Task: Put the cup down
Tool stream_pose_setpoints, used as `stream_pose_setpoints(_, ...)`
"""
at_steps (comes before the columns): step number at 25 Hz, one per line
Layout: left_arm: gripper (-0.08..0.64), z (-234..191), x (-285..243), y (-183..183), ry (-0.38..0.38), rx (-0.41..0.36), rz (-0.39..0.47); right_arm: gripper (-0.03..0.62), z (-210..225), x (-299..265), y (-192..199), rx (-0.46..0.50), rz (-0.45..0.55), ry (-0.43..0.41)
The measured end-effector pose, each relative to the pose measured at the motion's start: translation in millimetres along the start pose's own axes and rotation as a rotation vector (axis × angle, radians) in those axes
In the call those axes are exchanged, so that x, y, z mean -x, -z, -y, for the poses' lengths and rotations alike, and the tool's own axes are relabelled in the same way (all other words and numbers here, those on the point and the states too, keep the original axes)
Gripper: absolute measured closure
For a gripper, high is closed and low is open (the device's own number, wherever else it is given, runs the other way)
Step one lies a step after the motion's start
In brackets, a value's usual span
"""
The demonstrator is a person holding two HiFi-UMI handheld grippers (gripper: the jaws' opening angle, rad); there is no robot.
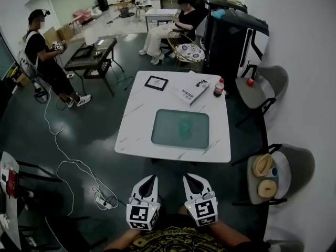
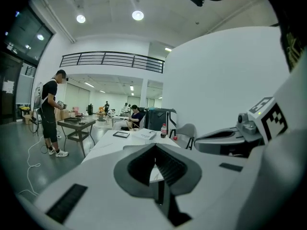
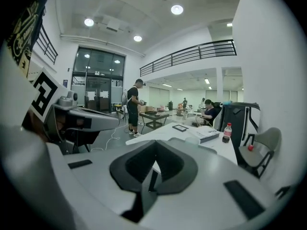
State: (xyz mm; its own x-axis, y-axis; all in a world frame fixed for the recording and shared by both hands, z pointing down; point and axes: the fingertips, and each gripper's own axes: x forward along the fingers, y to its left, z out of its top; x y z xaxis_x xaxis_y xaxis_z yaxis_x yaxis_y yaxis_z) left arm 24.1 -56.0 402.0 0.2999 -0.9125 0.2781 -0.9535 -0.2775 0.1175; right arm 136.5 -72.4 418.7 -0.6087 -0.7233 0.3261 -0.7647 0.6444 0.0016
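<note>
Head view: cup (image 1: 185, 126), translucent green, on green tray (image 1: 164, 134) at middle of white table (image 1: 137, 117). Book (image 1: 190, 92) and red-capped bottle (image 1: 219, 87) at far edge; print too small to read. Left gripper (image 1: 151, 181) and right gripper (image 1: 189, 181) near viewer, well apart from cup.
Left gripper view: jaws together, nothing between.
Right gripper view: jaws together, nothing between.

A translucent green cup (image 1: 185, 126) stands upright near the middle of a rectangular teal tray (image 1: 165, 129). The tray lies flat on a white, marble-veined table (image 1: 137, 112). Nothing touches the cup.
</note>
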Motion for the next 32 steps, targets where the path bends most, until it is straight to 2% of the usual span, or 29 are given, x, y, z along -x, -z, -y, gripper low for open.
stream_pose_setpoints(4, 0.549, 13, 20, 11, -0.043, -0.012, -0.023, 0.584, -3, 16, 17, -0.003, -0.012, -0.038)
stream_pose_setpoints(8, 0.549, 12, 31, 10, -0.059, -0.023, 0.003, 0.584, -14, 25, 6, 0.021, 0.023, -0.039)
stream_pose_setpoints(15, 0.549, 14, 46, 21, 0.042, -0.065, -0.006, 0.584, -41, 37, 10, 0.018, -0.017, 0.013)
stream_pose_setpoints(20, 0.549, 9, 51, 26, 0.112, -0.058, -0.009, 0.584, -58, 35, 18, -0.006, -0.054, 0.042)
stream_pose_setpoints(26, 0.549, 2, 51, 28, 0.156, -0.057, -0.010, 0.584, -73, 34, 24, -0.041, -0.069, 0.067)
stream_pose_setpoints(32, 0.549, 3, 51, 33, 0.157, -0.054, -0.025, 0.586, -71, 34, 22, -0.054, -0.064, 0.081)
